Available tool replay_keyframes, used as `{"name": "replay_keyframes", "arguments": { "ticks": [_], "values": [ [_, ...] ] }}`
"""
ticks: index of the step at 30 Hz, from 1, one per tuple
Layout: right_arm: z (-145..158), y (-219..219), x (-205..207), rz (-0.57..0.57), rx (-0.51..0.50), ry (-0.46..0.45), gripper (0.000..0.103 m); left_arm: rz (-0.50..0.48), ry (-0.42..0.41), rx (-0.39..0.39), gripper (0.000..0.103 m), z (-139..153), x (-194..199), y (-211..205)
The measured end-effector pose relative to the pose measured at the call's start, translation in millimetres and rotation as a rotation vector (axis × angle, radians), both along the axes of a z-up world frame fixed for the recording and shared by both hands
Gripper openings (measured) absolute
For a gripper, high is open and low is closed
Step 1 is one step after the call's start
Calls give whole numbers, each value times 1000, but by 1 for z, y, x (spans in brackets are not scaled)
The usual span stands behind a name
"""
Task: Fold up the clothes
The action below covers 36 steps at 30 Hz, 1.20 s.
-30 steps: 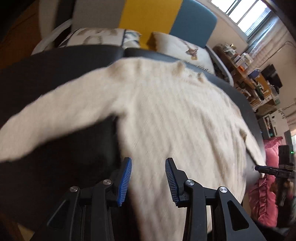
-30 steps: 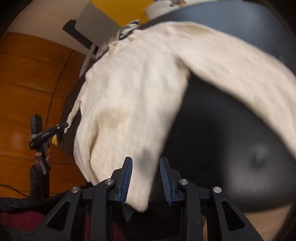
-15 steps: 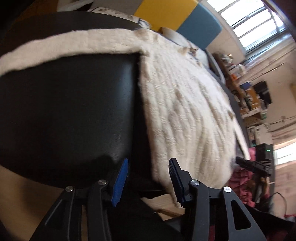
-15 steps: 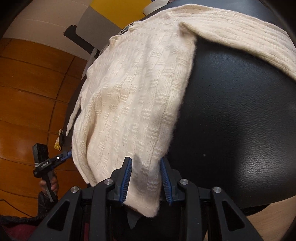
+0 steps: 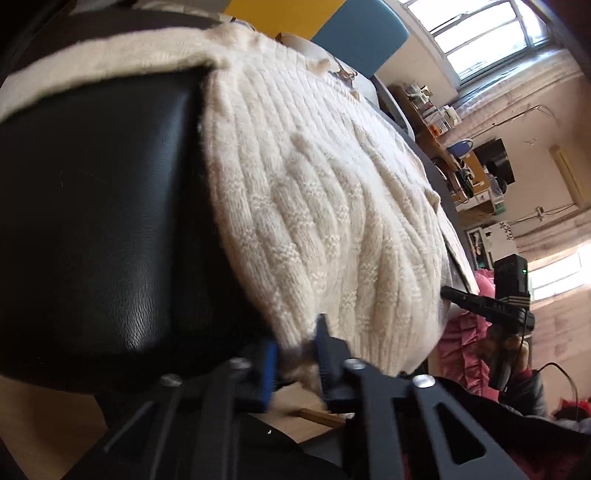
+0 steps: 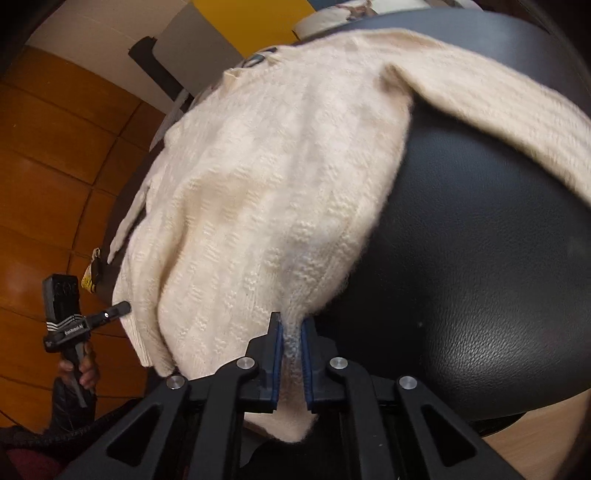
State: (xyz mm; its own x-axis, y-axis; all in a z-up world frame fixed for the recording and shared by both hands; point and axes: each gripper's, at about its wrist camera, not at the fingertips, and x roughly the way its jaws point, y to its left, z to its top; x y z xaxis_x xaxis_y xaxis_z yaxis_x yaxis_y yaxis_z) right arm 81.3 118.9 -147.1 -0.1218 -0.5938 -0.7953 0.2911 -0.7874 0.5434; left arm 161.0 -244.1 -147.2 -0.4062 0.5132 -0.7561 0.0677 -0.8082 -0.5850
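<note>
The cream cable-knit sweater lies lengthwise, collar far, on the black leather table. Both grippers, left and right, have just closed their jaws narrowly, pinching its near hem.

The sweater lies spread on the tabletop, its hem hanging over the near edge. One sleeve stretches away to the left across the far part of the tabletop; the other sleeve runs off to the right. The left gripper sits at the hem's left corner and the right gripper at its right corner, each with the knit between its jaws. Behind the tabletop stands a sofa with a cushion on it
</note>
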Motion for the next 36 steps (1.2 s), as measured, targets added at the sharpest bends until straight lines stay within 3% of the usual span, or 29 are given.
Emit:
{"name": "replay_keyframes", "arguments": {
  "ticks": [5, 6, 9, 12, 14, 16, 19, 21, 25, 29, 36],
  "values": [
    [62, 13, -3, 28, 2, 130, 5, 48, 115, 23, 11, 54, 8, -19],
    [61, 18, -4, 23, 43, 127, 5, 47, 108, 9, 11, 58, 11, -21],
    [57, 33, -7, 10, 167, 118, 5, 39, 47, -39, 11, 56, 17, -22],
    [17, 31, -11, 2, 298, 50, 5, 57, -91, -131, 11, 19, 18, -21],
    [-1, 26, -16, -21, 314, 24, 6, 73, -194, -164, 12, -8, 16, -22],
    [-4, 26, -20, -38, 298, 4, 10, 59, -230, -145, 13, -18, 15, -18],
    [14, 34, -24, -55, 255, 53, 20, 46, -150, -86, 16, 3, 22, -18],
    [36, 39, -26, -76, 253, 135, 22, 78, -102, -70, 26, 18, 26, -29],
    [59, 23, -37, -38, 100, 191, 24, 171, -49, -60, 27, 32, 15, -51],
    [31, 2, -43, 25, 116, 150, 24, 153, -13, -85, 27, 33, -15, -35],
    [-10, 4, -63, -36, 155, 44, 21, 42, -87, -192, 27, -3, -39, -4]
  ]
}}
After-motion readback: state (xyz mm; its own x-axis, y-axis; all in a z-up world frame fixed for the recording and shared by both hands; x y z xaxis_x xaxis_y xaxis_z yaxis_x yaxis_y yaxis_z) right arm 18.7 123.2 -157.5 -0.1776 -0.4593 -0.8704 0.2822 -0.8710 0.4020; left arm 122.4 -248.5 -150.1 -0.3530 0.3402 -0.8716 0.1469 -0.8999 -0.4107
